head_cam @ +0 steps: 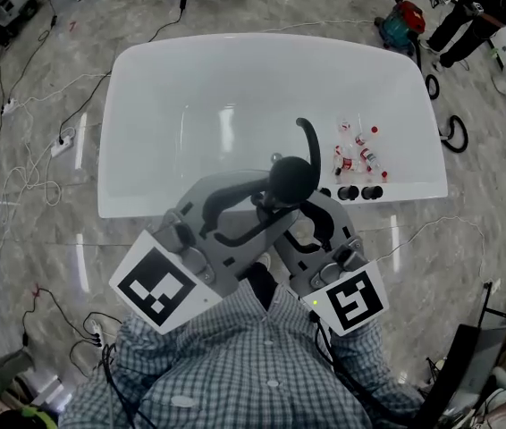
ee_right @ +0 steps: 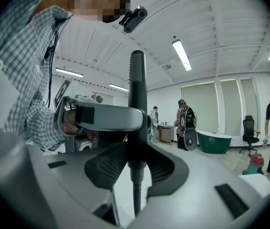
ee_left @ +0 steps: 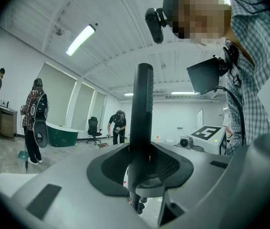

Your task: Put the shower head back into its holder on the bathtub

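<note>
**Head view: shower head held over the bathtub's near rim, not yet seated**

Both tools were clamped on the same thing. The left gripper (ee_left: 142,170) had its jaws closed round the black handle of the shower head (head_cam: 290,179). The right gripper (ee_right: 137,160) pinched the same handle from the opposite side, just above where the thin hose (ee_right: 136,194) began. The handle stood upright between them, over the near rim of the white bathtub (head_cam: 146,206).

By my reading the task was partway done: the shower head was picked up and brought to the rim, but it sat in no holder. Black fittings (head_cam: 349,191) stood on the bathtub's near rim, just beside the shower head. Which of them was the holder, I could not tell. Lowering the handle into it and letting go remained.

Inside the bathtub, near those fittings, lay a few small bottles (head_cam: 360,155) with red caps. Around the bathtub the grey marbled floor (head_cam: 47,239) carried loose cables (head_cam: 29,164). Beyond the bathtub's far corner a person (head_cam: 476,7) in dark clothes was bending down. Farther off stood a green tub (ee_left: 66,132) and an office chair (ee_left: 93,128), under a strip light (ee_left: 81,39).
</note>
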{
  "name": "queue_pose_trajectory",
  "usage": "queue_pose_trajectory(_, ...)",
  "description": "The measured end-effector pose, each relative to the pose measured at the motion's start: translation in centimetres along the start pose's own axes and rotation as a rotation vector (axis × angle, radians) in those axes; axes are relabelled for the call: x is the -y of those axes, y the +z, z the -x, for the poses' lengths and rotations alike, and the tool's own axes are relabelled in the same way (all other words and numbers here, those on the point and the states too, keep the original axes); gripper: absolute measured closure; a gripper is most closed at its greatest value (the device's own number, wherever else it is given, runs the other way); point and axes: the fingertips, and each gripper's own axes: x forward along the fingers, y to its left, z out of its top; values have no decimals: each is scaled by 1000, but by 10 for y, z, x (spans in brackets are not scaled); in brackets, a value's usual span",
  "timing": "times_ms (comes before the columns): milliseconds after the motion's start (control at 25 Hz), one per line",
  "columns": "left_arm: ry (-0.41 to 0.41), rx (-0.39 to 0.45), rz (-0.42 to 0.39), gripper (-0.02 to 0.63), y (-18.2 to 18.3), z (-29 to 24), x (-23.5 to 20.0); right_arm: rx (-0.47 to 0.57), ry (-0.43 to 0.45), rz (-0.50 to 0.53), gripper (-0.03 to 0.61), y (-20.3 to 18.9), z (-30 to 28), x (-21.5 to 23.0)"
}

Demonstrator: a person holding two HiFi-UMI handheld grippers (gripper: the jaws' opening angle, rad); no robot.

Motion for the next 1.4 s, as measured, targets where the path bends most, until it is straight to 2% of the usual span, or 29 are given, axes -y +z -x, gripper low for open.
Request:
queue_pose_trajectory(600,2,-39,31,471,-44,-11,-17,-35,1,-37,456,-47,-10,10)
queue_pose_trajectory(1080,-11,-101,42,471,-85,-3,-25,-85,7,-52,456,-87,-19,3)
queue_pose_trajectory(1400,-20,-123,92,471,-123,-5,-37,-135,-8,-65,456,-126,-25,5)
